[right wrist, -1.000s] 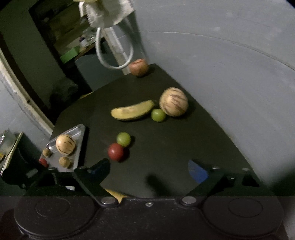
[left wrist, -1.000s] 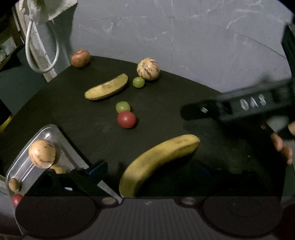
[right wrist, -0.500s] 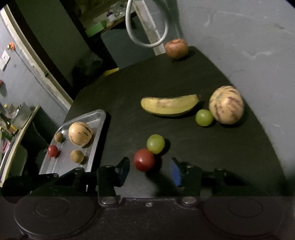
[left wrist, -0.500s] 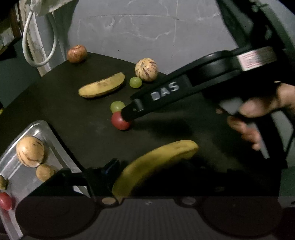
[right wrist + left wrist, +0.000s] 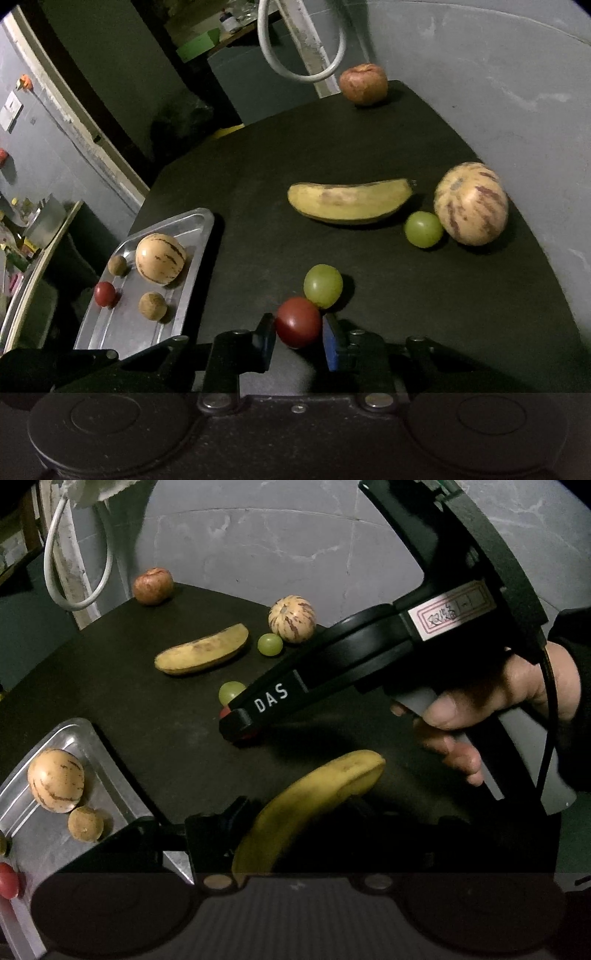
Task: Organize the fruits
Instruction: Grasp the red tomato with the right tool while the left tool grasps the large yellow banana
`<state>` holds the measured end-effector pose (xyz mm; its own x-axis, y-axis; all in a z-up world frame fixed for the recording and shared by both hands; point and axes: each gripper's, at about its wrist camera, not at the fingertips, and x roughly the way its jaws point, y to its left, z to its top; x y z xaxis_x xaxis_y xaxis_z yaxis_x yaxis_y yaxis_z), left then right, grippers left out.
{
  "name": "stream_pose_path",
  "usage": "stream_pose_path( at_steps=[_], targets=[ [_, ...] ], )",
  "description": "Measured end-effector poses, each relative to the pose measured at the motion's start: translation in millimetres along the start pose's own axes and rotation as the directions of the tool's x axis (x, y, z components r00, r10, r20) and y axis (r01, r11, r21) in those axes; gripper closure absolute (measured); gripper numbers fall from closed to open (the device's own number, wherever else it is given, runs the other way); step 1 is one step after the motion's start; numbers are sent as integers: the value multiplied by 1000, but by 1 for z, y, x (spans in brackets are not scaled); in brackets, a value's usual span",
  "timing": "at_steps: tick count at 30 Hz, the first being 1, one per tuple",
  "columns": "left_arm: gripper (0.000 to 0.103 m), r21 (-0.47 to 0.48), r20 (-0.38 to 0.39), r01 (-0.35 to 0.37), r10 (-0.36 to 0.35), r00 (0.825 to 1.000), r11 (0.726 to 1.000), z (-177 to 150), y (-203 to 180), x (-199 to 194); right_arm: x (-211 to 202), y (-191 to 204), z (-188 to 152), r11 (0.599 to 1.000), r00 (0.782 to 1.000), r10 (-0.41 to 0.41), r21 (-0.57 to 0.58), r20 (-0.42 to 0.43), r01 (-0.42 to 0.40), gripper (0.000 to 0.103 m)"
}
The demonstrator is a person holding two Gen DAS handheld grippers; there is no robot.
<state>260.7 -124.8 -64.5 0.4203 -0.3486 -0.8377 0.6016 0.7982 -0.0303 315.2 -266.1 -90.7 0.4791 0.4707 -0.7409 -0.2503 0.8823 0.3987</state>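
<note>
My right gripper (image 5: 299, 341) has its two fingers closed around a red tomato (image 5: 298, 322) on the black table; a green fruit (image 5: 323, 285) touches the tomato behind. In the left wrist view the right gripper (image 5: 236, 728) covers most of that tomato. My left gripper (image 5: 295, 819) has a yellow banana (image 5: 306, 805) lying between its fingers, left finger (image 5: 218, 830) against it; the right finger is hidden in the dark. A metal tray (image 5: 184, 280) at the left holds a striped melon (image 5: 160, 258), a small tomato and two brown fruits.
Farther back lie a second banana (image 5: 351, 203), a green fruit (image 5: 423, 229), a striped melon (image 5: 471, 203) and a reddish apple (image 5: 364, 84) at the far edge. A grey wall runs behind and right of the table. A white cable loop (image 5: 303, 55) hangs at the back.
My right gripper moved forward and down to the red tomato and narrowed its fingers around it. My left gripper drew closer to the near banana, which now lies between its fingers.
</note>
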Motion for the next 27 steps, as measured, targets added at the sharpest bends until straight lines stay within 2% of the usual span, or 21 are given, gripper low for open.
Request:
stream_pose_path(
  at_steps=[11,14,15,16,18,22,25,27],
  targets=[
    [43,91,-40,4,-1,999,996,6,-6,12,-40,-23,-16,996,997,-61,73,48,58,74],
    [52,99,-45,2,3,999,995,7,-5,12,-51,-24,-20,993,995,-79,92,68,72,74],
    [60,93,-52,0,5,999,996,7,-4,11,-53,-24,-21,993,994,-83,96,73,76,74],
    [65,71,-61,7,-3,998,997,8,-2,11,-57,-23,-22,992,993,-89,100,79,81,74],
    [69,11,-74,30,-29,997,1000,9,5,10,-62,-22,-24,990,992,-98,106,86,89,74],
    [69,-120,-98,40,-52,994,992,10,13,10,-73,-17,-28,989,989,-112,105,99,102,74],
    [70,-240,-113,70,-100,989,968,10,20,9,-81,-14,-31,988,987,-124,107,107,112,74],
    [70,-321,-103,107,-147,984,941,7,23,8,-87,-12,-33,987,985,-132,107,114,120,74]
  ],
)
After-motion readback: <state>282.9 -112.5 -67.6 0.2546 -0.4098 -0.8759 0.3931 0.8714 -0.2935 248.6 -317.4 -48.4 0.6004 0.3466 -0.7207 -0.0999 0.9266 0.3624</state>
